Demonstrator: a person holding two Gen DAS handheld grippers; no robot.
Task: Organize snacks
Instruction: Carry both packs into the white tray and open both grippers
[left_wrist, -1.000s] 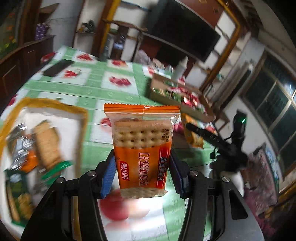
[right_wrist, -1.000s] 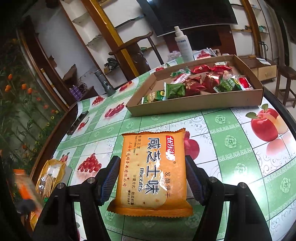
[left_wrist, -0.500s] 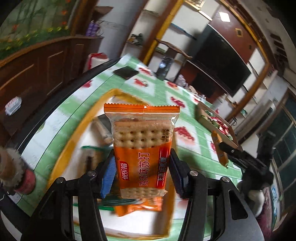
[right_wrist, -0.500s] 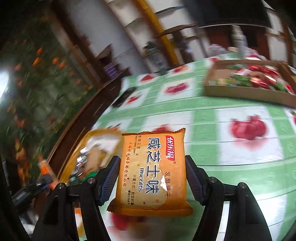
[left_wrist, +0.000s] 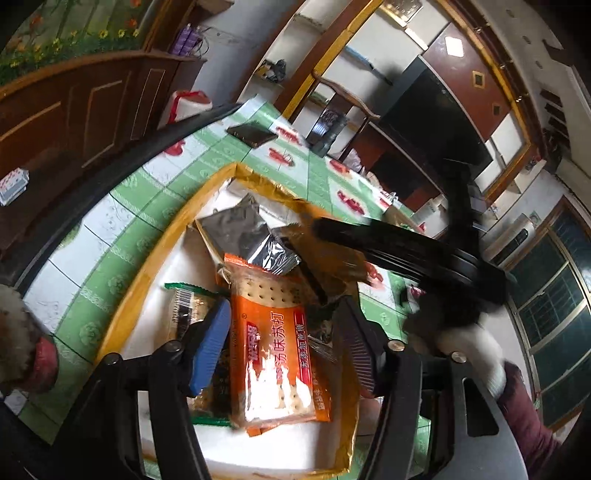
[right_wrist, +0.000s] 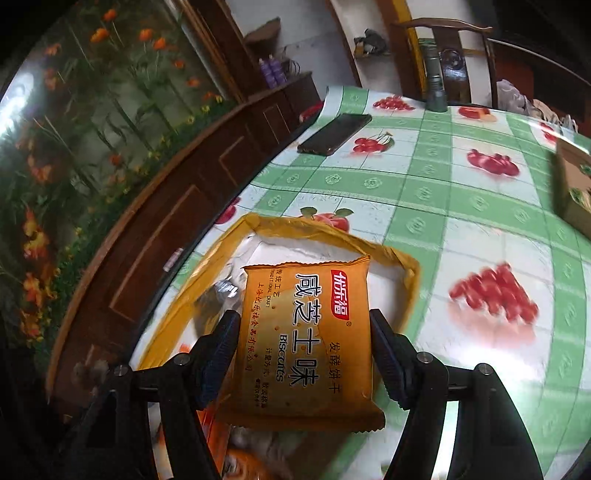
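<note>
- So, landmark = the gold-rimmed tray (left_wrist: 155, 269) on the fruit-print tablecloth (right_wrist: 461, 206).
- Left gripper (left_wrist: 284, 343) released, jaws spread wide over the tray. Orange soda-cracker pack (left_wrist: 277, 343) lies between the pads, touching neither, resting on other packs in the tray.
- Right gripper (right_wrist: 304, 350) clenched on the yellow biscuit pack (right_wrist: 306, 343), held above the tray's near side.
- In the tray: silver foil pack (left_wrist: 251, 236) at the far end, green-edged pack (left_wrist: 188, 306) left of the orange one, partly under the blue left pad.
- Beyond the tray: black phone (right_wrist: 334, 133), then a metal flashlight (right_wrist: 435, 79) at the table's far edge. Cardboard box (right_wrist: 574, 192) well right of the tray, cut off by the frame.
- Right gripper's black body crosses the left wrist view over the tray's right side, motion-blurred, hiding that rim.
- Yellow pack blocks most tray contents in the right wrist view; bits below it are too blurred to identify.
</note>
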